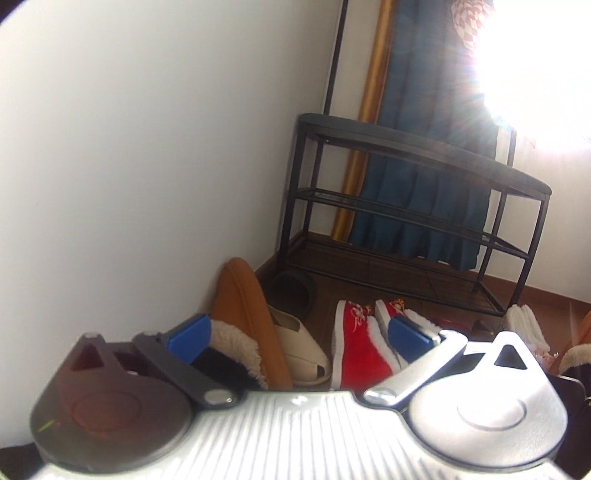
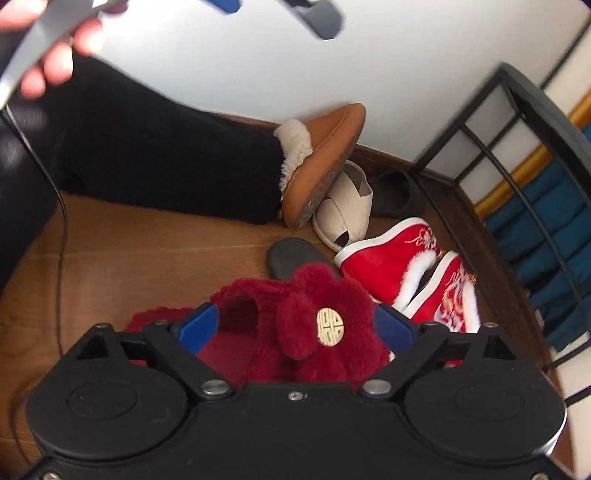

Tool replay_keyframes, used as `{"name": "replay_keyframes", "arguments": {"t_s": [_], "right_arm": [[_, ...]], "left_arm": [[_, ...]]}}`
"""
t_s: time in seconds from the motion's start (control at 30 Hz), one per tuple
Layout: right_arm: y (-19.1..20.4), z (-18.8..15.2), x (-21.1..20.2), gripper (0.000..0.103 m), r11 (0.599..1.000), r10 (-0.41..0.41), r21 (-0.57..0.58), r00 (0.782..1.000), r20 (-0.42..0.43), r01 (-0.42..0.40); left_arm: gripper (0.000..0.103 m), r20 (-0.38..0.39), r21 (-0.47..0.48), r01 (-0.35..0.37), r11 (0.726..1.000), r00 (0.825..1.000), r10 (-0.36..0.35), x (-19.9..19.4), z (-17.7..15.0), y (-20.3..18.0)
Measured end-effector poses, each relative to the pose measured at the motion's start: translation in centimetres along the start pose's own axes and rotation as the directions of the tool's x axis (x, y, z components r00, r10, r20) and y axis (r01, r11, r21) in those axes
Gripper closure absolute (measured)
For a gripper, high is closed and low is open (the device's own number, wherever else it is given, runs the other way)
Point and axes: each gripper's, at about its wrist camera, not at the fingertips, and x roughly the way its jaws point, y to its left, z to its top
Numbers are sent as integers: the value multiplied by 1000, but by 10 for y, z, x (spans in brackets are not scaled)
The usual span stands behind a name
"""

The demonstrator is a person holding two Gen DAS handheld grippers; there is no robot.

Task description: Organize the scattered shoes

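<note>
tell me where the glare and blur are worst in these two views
Left wrist view: window glare blows out the top right, flaring over the rack. Right wrist view: evenly lit, but the hand and left gripper at the top are motion-blurred; the rack bars bow from fisheye distortion.

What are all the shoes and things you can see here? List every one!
Fluffy flower slipper: one, dark red, between the right gripper's fingers.
Embroidered boots: two, red with white trim, on the floor by the rack.
Cream shoe: one, beside the boots.
Dark slipper: one, near the rack's corner.
Shoe rack: one, black, shelves bare.
Curtain: one, blue.
Worn slipper: one, tan, on the person's foot.
Left gripper: silver, open.
Right gripper: black, open.
</note>
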Motion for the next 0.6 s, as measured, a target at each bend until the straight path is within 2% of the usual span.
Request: {"name": "replay_keyframes", "arguments": {"t_s": [0.2,0.27,0.3,0.33,0.5,0.6], "right_arm": [[-8,5,13,18,999,-30,29,999,-42,31],[-11,6,17,27,998,-40,38,998,-56,42],[-13,7,19,45,998,-45,42,997,-63,48],[-14,8,21,51,997,-50,47,996,-70,53],[-21,12,31,70,994,-73,69,992,-105,81],[-25,14,38,76,992,-87,82,988,-127,98]], "left_arm": [[0,-28,4,7,1000,1000,-7,7,-1,0],[0,-42,11,0,1000,999,1,11,-1,0],[0,-59,16,-7,1000,998,7,15,-1,0],[0,-78,22,-17,1000,997,18,18,-2,-2],[0,-141,43,-34,998,989,40,32,-3,-5],[1,-163,42,-38,998,986,45,36,-3,-5]]}}
